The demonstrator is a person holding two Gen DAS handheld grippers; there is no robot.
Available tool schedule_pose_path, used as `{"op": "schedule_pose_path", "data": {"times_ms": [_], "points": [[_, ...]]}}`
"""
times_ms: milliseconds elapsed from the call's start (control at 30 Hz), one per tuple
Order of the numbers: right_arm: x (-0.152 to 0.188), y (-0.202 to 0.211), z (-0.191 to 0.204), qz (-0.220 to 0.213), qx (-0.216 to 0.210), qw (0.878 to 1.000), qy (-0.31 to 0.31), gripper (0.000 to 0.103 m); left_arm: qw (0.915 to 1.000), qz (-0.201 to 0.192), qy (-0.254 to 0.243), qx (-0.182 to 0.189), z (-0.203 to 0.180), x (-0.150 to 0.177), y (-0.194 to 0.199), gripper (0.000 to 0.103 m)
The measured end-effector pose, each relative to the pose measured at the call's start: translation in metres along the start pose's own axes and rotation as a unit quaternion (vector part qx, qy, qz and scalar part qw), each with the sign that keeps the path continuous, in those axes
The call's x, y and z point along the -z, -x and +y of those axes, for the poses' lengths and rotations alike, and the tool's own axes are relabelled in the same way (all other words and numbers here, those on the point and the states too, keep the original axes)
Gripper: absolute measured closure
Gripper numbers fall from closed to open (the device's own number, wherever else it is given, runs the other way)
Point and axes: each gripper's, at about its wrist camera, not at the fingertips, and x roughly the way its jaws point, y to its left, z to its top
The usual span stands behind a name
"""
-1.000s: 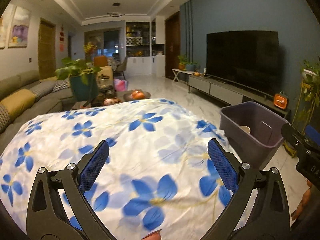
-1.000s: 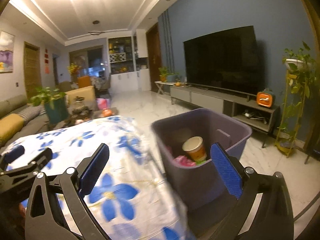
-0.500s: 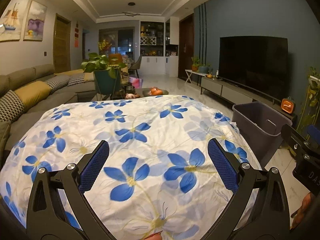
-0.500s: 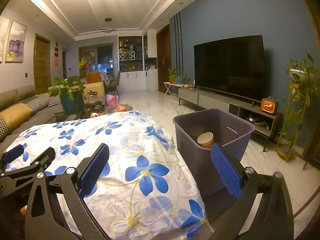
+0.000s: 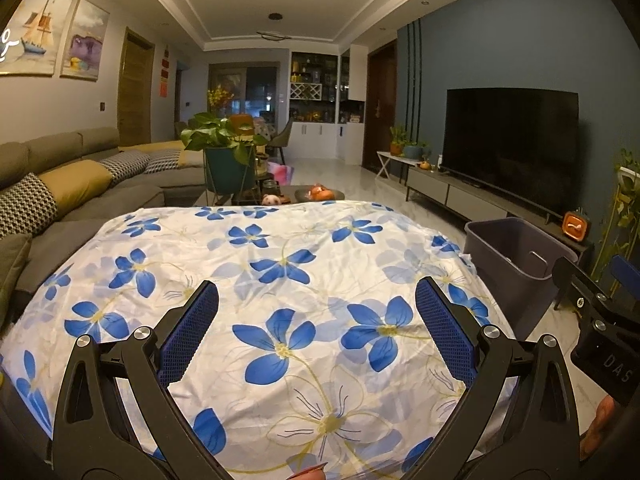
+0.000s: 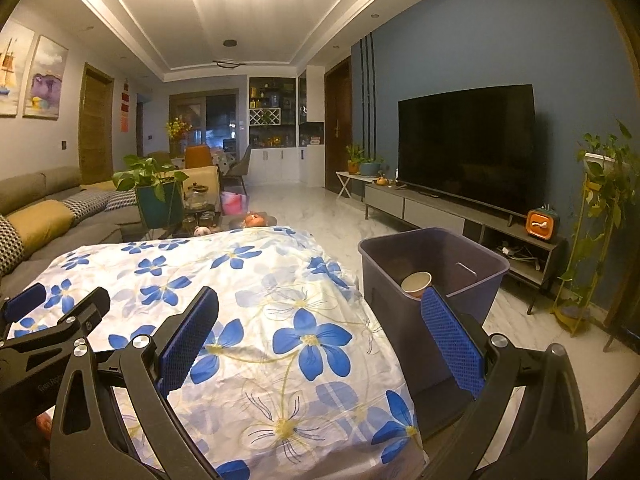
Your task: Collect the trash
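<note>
Both claws gape with nothing in them: the left gripper (image 5: 316, 320) hangs over the flowered cloth (image 5: 280, 280), the right gripper (image 6: 320, 320) near its right edge. A cup (image 6: 417, 282) already lies in the bin (image 6: 460, 280) just beside that edge. No trash shows on the cloth, so collecting looks finished, or the next move is a search. "DAS" is readable on the right gripper's body.

Blue wall (image 6: 480, 40) — marble floor (image 6: 320, 216), grey sofa (image 5: 60, 184)
</note>
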Motion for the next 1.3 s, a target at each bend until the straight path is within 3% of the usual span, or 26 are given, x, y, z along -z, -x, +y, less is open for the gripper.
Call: {"op": "schedule_pose_path", "data": {"times_ms": [1300], "points": [[0.000, 0.005, -0.001, -0.005, -0.001, 1.000, -0.002, 0.006, 1.0000, -0.008, 0.003, 0.000, 0.000, -0.005, 0.011, 0.006]]}}
